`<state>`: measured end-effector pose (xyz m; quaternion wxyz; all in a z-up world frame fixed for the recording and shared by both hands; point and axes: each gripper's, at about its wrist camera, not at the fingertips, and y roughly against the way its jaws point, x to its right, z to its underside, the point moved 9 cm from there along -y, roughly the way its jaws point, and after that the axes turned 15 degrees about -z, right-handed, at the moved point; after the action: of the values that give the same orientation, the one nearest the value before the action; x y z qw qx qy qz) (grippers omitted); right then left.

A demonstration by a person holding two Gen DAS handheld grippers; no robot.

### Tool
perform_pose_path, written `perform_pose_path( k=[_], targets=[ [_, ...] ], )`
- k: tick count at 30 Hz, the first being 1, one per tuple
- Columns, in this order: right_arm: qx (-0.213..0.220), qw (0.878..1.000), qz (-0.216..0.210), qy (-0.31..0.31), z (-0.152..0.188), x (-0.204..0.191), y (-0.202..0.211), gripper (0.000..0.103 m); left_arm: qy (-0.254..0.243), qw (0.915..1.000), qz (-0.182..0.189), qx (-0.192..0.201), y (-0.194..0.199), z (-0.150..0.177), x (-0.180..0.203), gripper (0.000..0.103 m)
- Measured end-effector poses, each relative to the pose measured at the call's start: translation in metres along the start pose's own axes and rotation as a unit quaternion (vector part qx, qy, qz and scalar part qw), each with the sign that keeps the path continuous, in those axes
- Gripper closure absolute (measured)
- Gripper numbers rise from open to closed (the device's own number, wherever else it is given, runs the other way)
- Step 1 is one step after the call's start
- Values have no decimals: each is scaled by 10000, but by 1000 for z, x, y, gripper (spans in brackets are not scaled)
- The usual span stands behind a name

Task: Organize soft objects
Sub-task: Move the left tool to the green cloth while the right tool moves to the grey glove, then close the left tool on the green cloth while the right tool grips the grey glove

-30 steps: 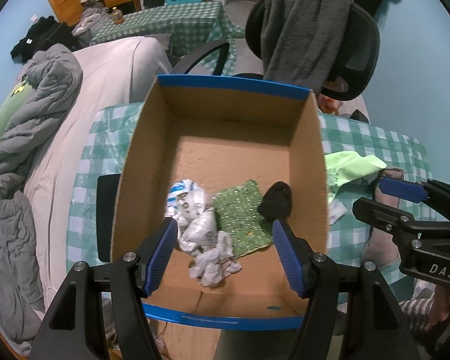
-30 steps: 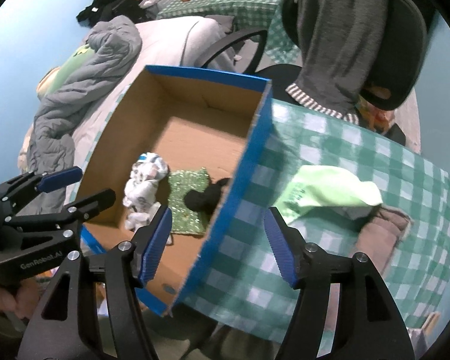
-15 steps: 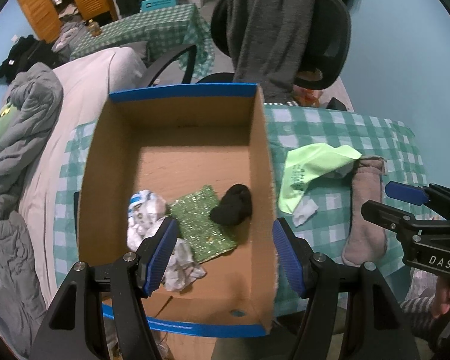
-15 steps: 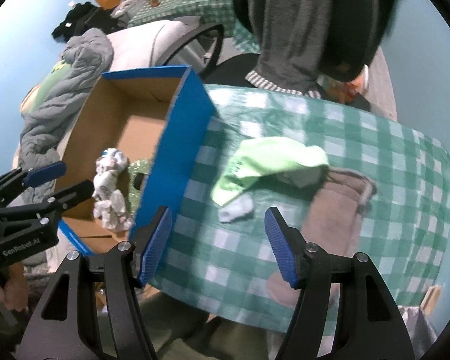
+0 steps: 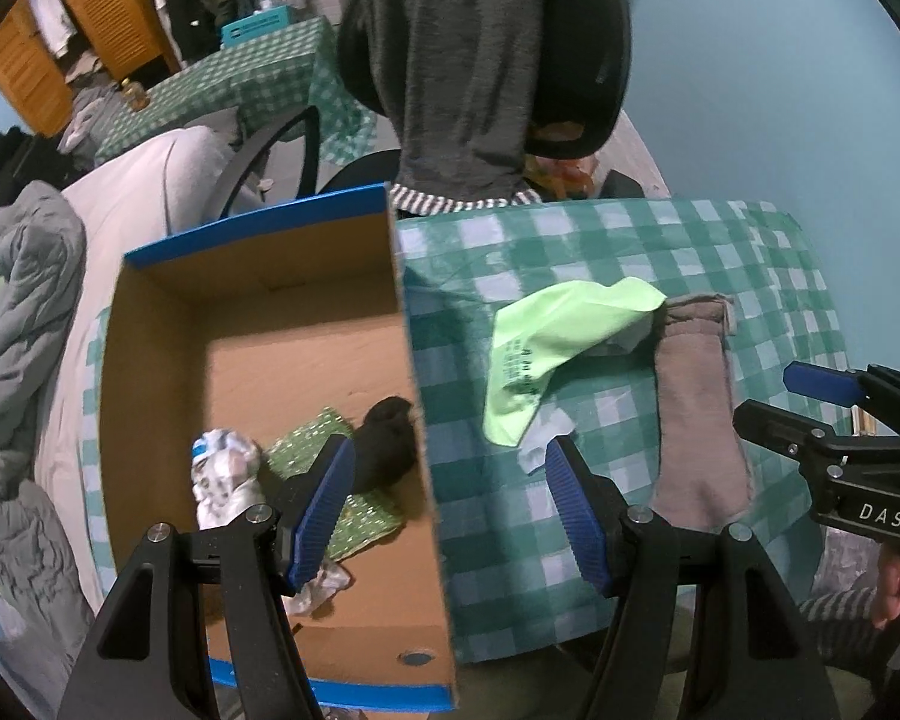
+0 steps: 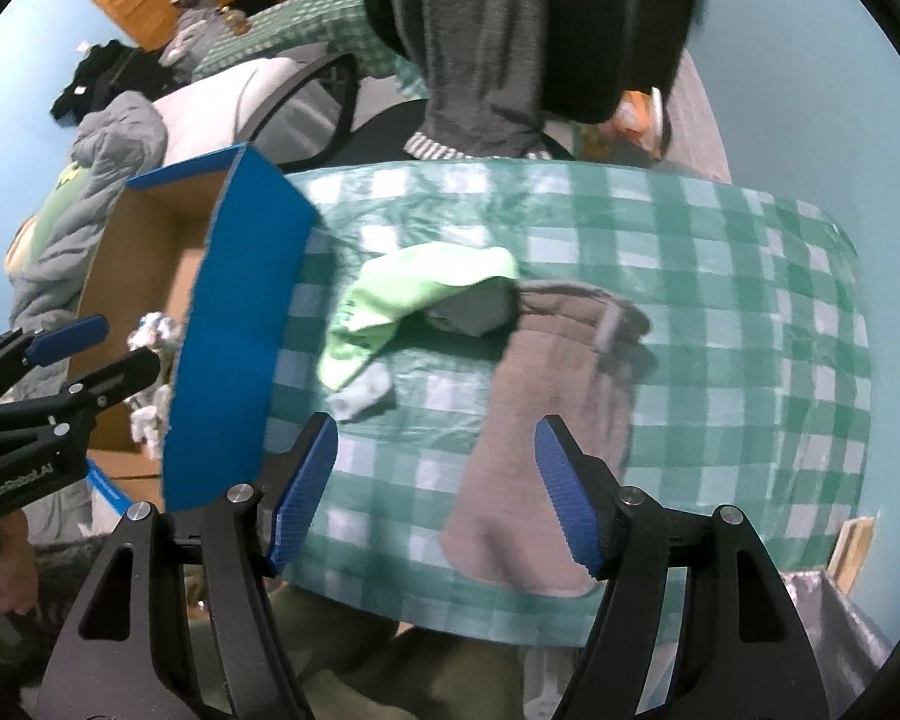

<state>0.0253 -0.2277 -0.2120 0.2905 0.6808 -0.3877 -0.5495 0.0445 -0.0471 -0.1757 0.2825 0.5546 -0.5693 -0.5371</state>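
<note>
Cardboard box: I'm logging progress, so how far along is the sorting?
Done: the cardboard box holds a black sock, green cloth and white bundle. In hand: nothing; left gripper and right gripper are open. Left: lime cloth and brown sock on the table.

right claw (image 6: 435, 489) agape, empty | above brown sock (image 6: 546, 438) | green cloth (image 6: 414, 294) beside blue box (image 6: 234, 324)
</note>
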Motion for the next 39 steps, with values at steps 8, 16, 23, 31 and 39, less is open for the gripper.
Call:
perform_pose_path(
  k=[8,16,23,31,39],
  targets=[
    [-5,9995,157,-275,5,30,1,31,-268,9996,44,-36,-9,-7,28,35],
    [-87,9985,255,-474,9,48,-10,30,-507,9987,41,-77,-19,-11,48,35],
    [-176,9971,271,-686,11,61,-22,30,-633,9978,44,-162,-32,-16,61,35],
    [-391,9955,353,-784,13,73,-41,30,-698,9972,66,-245,-47,-21,73,35],
    [-461,9932,395,-996,15,83,-56,30,-779,9962,8,-400,-66,-21,81,35]
  ],
)
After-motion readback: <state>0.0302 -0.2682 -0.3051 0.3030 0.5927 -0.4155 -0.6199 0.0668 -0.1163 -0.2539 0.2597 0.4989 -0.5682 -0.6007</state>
